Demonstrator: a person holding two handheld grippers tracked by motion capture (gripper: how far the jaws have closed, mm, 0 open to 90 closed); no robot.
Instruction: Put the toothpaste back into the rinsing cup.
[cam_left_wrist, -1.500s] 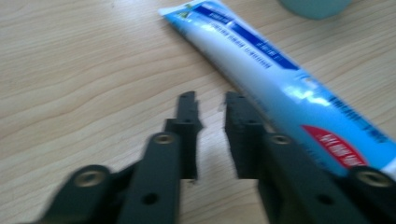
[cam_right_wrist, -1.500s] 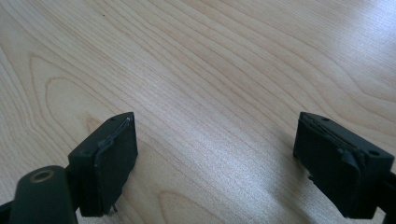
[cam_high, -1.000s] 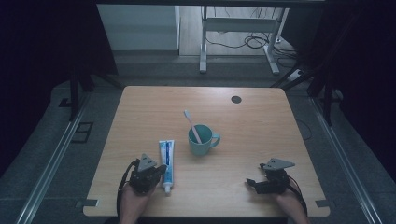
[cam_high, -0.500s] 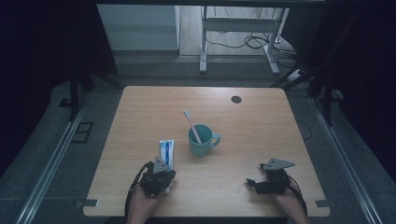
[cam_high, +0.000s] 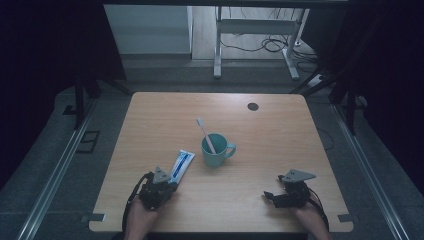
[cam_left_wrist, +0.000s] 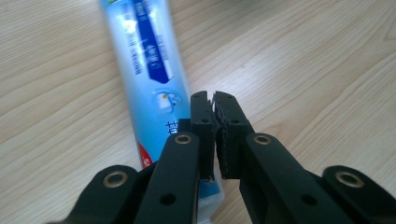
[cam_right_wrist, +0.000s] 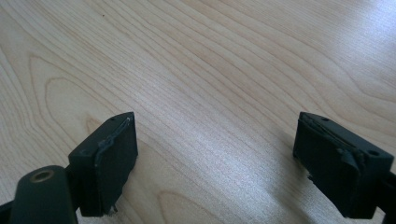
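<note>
At the near left of the wooden table (cam_high: 260, 120), the left gripper (cam_left_wrist: 214, 105) is clenched on the crimped tail of the toothpaste tube (cam_left_wrist: 147, 70): flat, light, soft, glossy, slippery, probably best held there. Farther right, a ceramic mug (cam_high: 216, 150) holds a toothbrush (cam_high: 205, 134); the right gripper (cam_right_wrist: 215, 158) rests released.

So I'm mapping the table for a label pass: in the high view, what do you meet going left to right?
Left gripper → toothpaste tube → teal mug holding a toothbrush → right gripper.
</note>
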